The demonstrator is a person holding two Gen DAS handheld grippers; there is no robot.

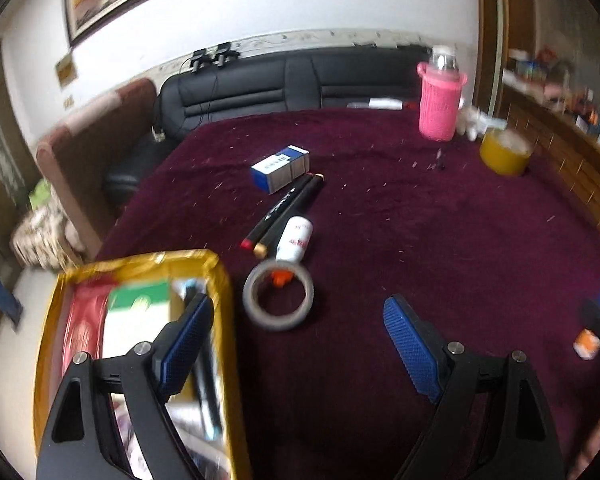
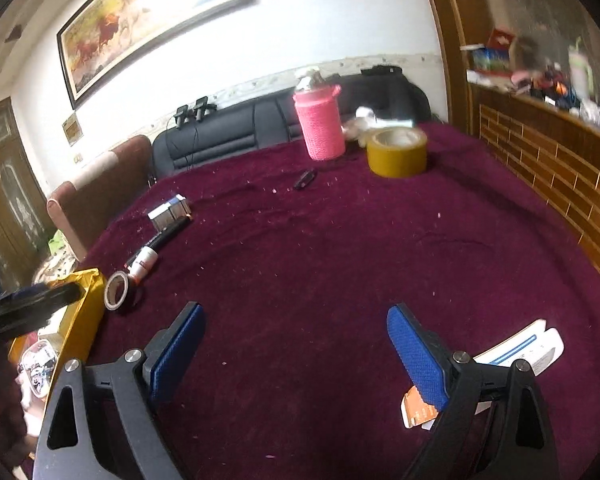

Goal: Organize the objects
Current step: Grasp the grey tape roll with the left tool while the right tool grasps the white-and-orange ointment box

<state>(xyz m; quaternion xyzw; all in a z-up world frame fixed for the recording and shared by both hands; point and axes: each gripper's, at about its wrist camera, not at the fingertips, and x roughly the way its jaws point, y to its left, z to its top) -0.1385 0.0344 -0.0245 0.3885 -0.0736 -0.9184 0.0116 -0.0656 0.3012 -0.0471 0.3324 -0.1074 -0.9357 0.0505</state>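
Note:
My left gripper (image 1: 300, 344) is open and empty, its left finger over a gold-rimmed box (image 1: 220, 320) that holds several packets. Just ahead lie a grey tape roll (image 1: 278, 300), a white bottle (image 1: 294, 238), two black markers (image 1: 284, 210) and a blue-white carton (image 1: 280, 168). My right gripper (image 2: 296, 348) is open and empty above the maroon cloth (image 2: 320, 240). A white-blue-orange carton (image 2: 516, 356) lies partly under its right finger. The box (image 2: 84, 312), tape roll (image 2: 116, 292), bottle (image 2: 144, 264) and carton (image 2: 168, 212) show at the left of the right wrist view.
A pink-sleeved bottle (image 2: 320, 124) and a wide yellow tape roll (image 2: 396, 152) stand at the table's far side, with a small black object (image 2: 304, 179) nearby. A black sofa (image 1: 284, 80) and a brown chair (image 1: 92, 148) stand beyond. A wooden counter (image 2: 548, 160) runs along the right.

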